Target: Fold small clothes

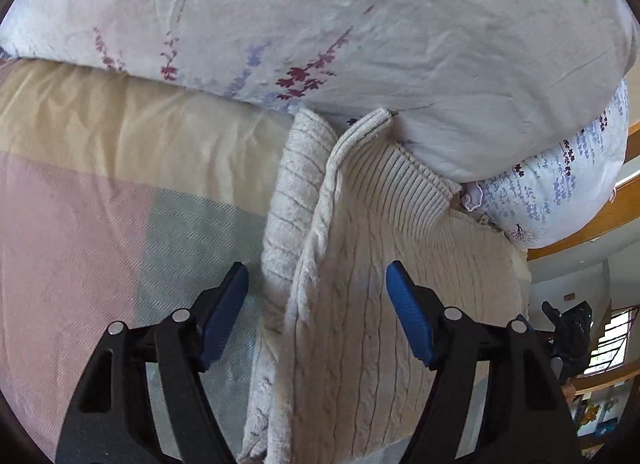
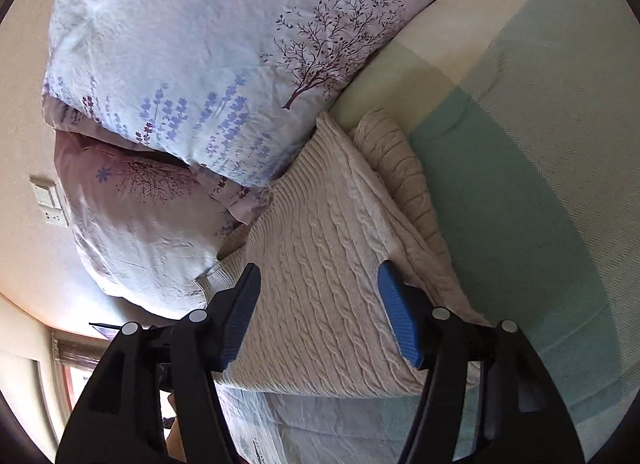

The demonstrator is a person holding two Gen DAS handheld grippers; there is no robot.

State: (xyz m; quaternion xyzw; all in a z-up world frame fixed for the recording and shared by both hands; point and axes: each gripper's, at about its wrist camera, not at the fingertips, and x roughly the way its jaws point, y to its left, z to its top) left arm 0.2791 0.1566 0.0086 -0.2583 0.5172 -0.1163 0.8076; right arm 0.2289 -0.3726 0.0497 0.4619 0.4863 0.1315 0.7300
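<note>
Mid-fold: cream sweater [image 1: 360, 304] on bed [image 1: 100, 224], both jaws wide open, empty; next, grasp an edge.

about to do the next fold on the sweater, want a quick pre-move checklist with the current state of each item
1. Left tongs open and empty: ok, pads apart, nothing clamped.
2. Right tongs open and empty: ok, pads apart over the knit.
3. Cream cable-knit sweater lying on the bedspread: ok.
4. Sweater partly folded: ok, a folded layer runs along one side.
5. Sweater clear of the floral pillows: not ok, its ribbed hem sits against them.
6. Whether the near edge is lined up: cannot tell, the tongs hide it.
</note>
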